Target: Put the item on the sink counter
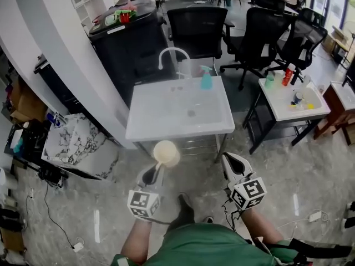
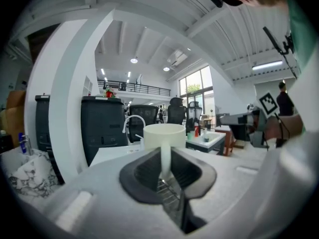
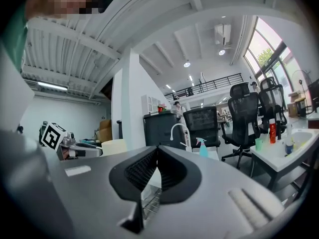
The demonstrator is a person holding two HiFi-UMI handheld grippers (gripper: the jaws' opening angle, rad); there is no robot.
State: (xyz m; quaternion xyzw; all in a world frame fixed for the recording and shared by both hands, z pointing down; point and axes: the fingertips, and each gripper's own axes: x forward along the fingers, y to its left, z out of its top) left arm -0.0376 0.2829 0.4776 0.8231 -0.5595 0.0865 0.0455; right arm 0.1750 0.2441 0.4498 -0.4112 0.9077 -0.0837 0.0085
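Two grippers are held out low over the floor, just short of the sink counter (image 1: 145, 131), which stands beyond them with its faucet (image 1: 173, 52) and a blue spray bottle (image 1: 206, 78) at the far edge. The cream cup (image 1: 166, 153) is carried in the left gripper (image 1: 157, 173), upright and clear of the counter, close to its near rim. In the left gripper view the pads are seen clamped on the cup's thin handle (image 2: 165, 159), with the bowl standing out past the tips. The right gripper (image 1: 228, 160) is held to the right of the cup, its jaws brought together at the tips with nothing between them. The cup is judged to be light, rigid and smooth-walled; whether it is plastic or ceramic cannot be told. A grip on so narrow a handle may let the bowl pivot or slip, so the handle is best pinched close to the wall, and the base should be lowered flat onto the counter's level margin rather than into the basin.
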